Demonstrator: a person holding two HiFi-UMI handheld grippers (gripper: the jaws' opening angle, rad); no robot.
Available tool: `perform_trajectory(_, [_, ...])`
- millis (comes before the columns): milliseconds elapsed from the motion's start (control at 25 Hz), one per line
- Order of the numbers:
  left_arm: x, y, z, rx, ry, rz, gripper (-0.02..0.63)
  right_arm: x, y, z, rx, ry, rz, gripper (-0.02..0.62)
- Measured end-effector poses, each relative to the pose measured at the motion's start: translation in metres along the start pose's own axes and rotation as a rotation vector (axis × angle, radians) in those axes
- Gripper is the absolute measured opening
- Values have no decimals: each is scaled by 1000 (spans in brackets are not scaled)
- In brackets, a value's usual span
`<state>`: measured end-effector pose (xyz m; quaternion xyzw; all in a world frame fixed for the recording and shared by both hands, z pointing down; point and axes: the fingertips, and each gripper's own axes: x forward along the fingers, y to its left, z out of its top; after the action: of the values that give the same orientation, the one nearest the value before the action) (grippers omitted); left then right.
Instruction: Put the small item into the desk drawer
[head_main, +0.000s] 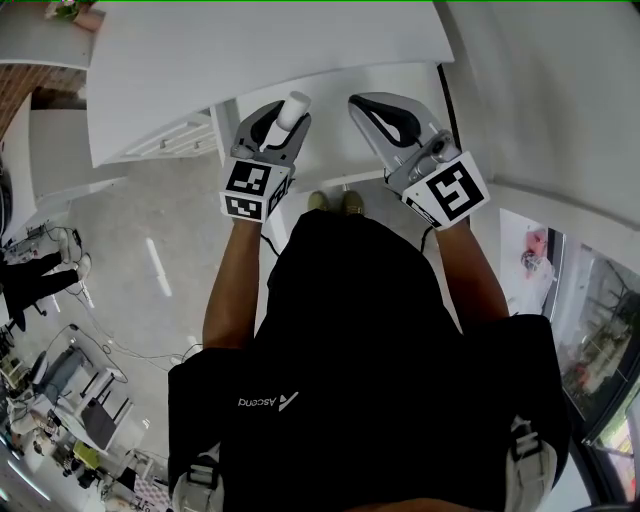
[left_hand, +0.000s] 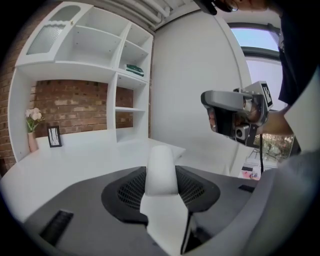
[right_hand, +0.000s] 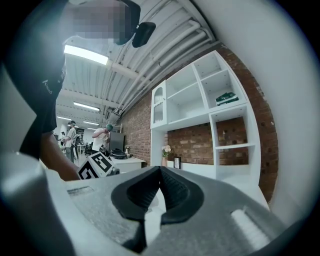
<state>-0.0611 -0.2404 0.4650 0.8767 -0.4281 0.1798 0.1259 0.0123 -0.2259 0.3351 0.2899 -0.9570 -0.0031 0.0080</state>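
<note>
White desk (head_main: 200, 70) and white shelving (left_hand: 95, 60) against a brick wall fill the background. Between the left gripper's (head_main: 285, 118) fingers (left_hand: 127, 192) stands the small item (left_hand: 161, 172), pinched at its lower part by the dark ribbed pads, with its rounded top poking out past the tips. The right gripper's (head_main: 388, 118) fingers (right_hand: 177, 192) are pressed together with nothing between them. Both tools hover side by side above the desk's near edge, close to the person's body. As I judge it, the pick-up is done and the rest is left: the drawer has to be reached, perhaps opened, and the item set inside. No open drawer can be made out. The item is plain white, smooth and matt, slim, narrower above than below, with no print visible.
</note>
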Motion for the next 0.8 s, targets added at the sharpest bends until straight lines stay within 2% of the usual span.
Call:
perform_trajectory(480, [71,31,-73,-10,200,-32,173,11,-26,-31,37,76,-49,0])
perform_trajectory(720, [101,36,-100,-65,316,-45,175,8,-43,-40,39,109,-75,1])
perform_trajectory(800, [108,37,-108,-61,349,-41,175,2,-48,-41,44,116,-86,2])
